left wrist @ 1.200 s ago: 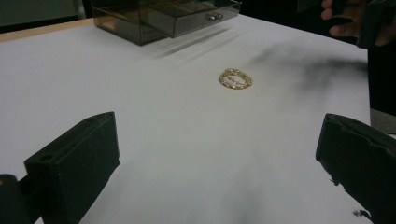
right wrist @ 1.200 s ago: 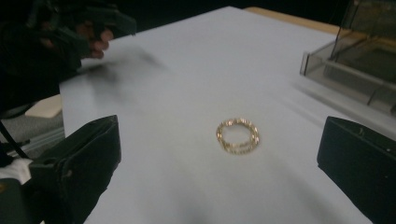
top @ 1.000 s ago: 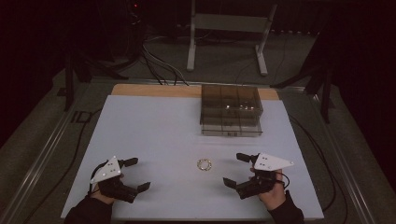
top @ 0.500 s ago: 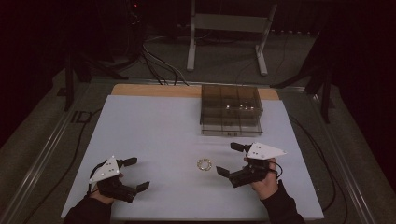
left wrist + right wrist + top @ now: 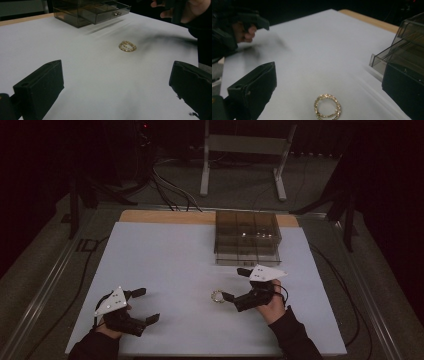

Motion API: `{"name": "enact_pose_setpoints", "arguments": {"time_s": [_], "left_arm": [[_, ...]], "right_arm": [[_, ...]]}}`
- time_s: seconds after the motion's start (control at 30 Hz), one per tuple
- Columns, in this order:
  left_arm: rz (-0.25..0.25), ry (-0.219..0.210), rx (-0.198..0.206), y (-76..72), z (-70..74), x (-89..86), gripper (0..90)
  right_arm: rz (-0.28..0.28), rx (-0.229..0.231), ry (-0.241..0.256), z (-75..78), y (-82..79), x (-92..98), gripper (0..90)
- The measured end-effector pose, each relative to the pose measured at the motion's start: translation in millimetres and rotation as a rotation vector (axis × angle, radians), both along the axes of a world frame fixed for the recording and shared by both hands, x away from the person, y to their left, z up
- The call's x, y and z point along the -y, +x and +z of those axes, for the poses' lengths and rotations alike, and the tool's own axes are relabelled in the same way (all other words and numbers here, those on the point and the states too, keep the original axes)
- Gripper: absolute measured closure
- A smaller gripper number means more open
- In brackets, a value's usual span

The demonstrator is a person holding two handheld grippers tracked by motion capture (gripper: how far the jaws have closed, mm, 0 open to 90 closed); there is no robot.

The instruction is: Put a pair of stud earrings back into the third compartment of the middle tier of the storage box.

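Gold ring [image 5: 327,106], white table [image 5: 165,255], smoky transparent drawer box [image 5: 247,236].

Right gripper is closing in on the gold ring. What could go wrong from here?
The thin gold glittery ring lies flat on the smooth white table, so the open right gripper might slide it rather than lift it. The smoky clear plastic drawer box sits just beyond, with one drawer open; a wide swing could clip it.

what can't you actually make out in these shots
- Contents of the smoky drawer box: in the high view it is too small and too dark to tell.
- Gold ring item: the bottom edge of the right gripper view cuts it, so one piece or two linked cannot be told.
- Right gripper: in the left gripper view it is cut by the top edge and blurred.
- Left gripper: in the right gripper view it is dim and blurred.
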State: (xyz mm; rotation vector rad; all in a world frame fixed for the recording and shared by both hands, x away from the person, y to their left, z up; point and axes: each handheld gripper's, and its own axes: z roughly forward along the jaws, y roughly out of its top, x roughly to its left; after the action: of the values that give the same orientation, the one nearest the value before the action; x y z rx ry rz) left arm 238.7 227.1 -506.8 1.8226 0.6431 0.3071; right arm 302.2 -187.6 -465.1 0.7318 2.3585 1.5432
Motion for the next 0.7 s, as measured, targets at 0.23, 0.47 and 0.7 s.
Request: {"name": "enact_pose_setpoints", "arguments": {"time_s": [0.23, 0.47, 0.7], "left_arm": [[0.002, -0.004, 0.003, 0.2, 0.3, -0.5, 0.6], [0.007, -0.010, 0.004, -0.1, 0.7, -1.5, 0.6], [0.007, -0.012, 0.005, -0.2, 0.3, -2.1, 0.6]], "right_arm": [[0.017, -0.016, -0.025, -11.9, 13.0, -10.9, 0.0], [0.024, -0.053, -0.051, -22.3, 21.7, -18.8, 0.0], [-0.007, -0.112, -0.112, -35.3, 29.3, -19.1, 24.7]]}}
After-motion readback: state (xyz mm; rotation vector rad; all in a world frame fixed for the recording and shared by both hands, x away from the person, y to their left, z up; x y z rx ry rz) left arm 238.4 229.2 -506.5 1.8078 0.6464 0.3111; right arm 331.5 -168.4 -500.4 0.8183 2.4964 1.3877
